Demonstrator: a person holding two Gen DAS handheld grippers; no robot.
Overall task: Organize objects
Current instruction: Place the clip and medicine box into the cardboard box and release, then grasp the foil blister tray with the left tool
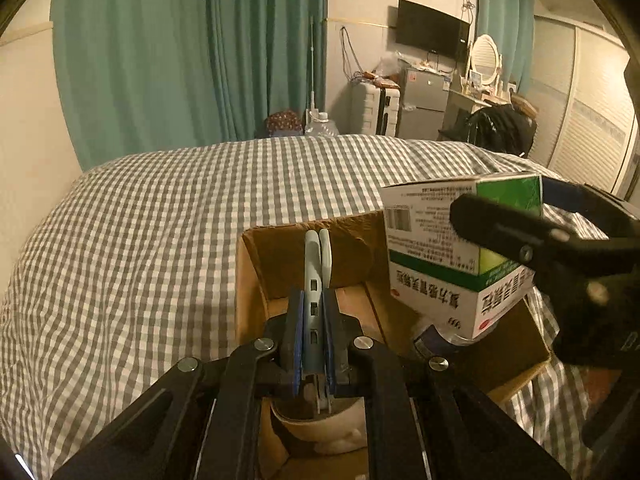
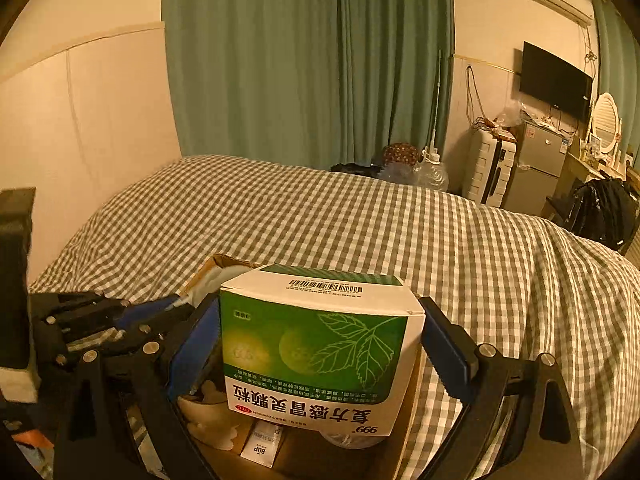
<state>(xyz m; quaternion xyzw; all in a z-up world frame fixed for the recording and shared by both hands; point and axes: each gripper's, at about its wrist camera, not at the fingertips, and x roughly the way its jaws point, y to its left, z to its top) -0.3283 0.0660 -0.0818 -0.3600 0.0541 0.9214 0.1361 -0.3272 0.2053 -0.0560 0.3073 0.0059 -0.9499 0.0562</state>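
On checked bed [image 1: 160, 220]: left fingers [image 1: 313, 312] clamp scissors [image 1: 318, 256], right fingers [image 2: 444, 344] grip medicine box [image 2: 316, 344].

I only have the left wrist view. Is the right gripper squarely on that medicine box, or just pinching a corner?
Observer: Squarely, it seems. The right wrist view shows the right gripper with a blue pad on each side of the medicine box, flanking its green leaf-printed front.
Operator: What's under it in the cardboard box?
Observer: A small white pack marked BOP lies on the floor of the cardboard box, just below the medicine box's lower left corner.
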